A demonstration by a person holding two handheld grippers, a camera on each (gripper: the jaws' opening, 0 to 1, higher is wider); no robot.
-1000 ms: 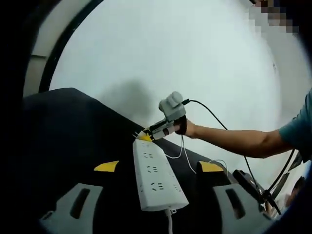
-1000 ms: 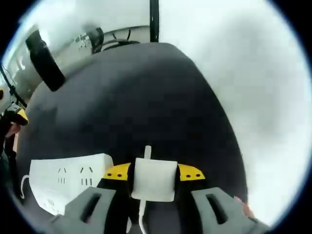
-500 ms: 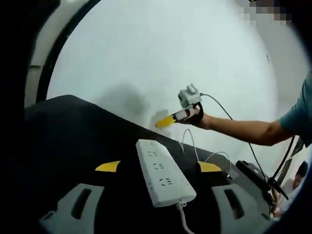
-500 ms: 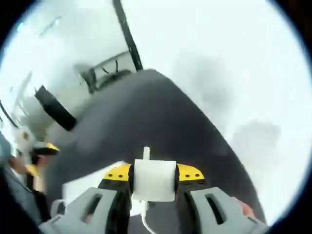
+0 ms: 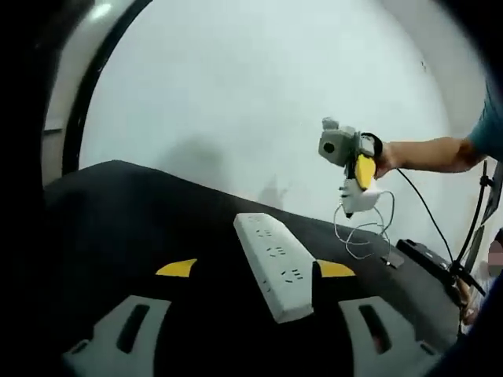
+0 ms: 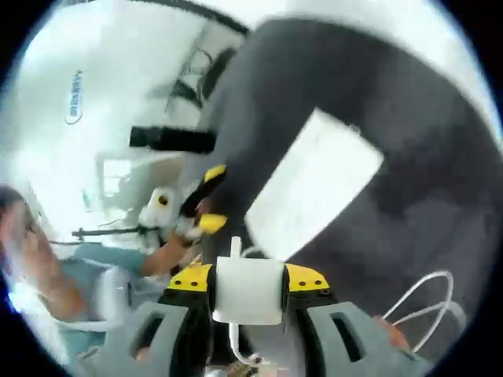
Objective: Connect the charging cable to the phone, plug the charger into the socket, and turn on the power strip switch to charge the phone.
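Charger held up above the desk, ready for the power strip.
The right gripper (image 6: pixel 247 283) was clamped on the small, light, hard charger (image 6: pixel 249 289); its thin cable (image 5: pixel 363 232) dangled loosely. The left gripper (image 5: pixel 255 269) was apart, over the power strip (image 5: pixel 277 262) on the desk (image 5: pixel 126 212).

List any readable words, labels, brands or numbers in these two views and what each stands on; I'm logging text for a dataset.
None can be read.
Wall sign, right gripper view: an oval blue mark, too blurred to read.
Power strip and charger: plain white, no print visible; the strip bears only socket holes.
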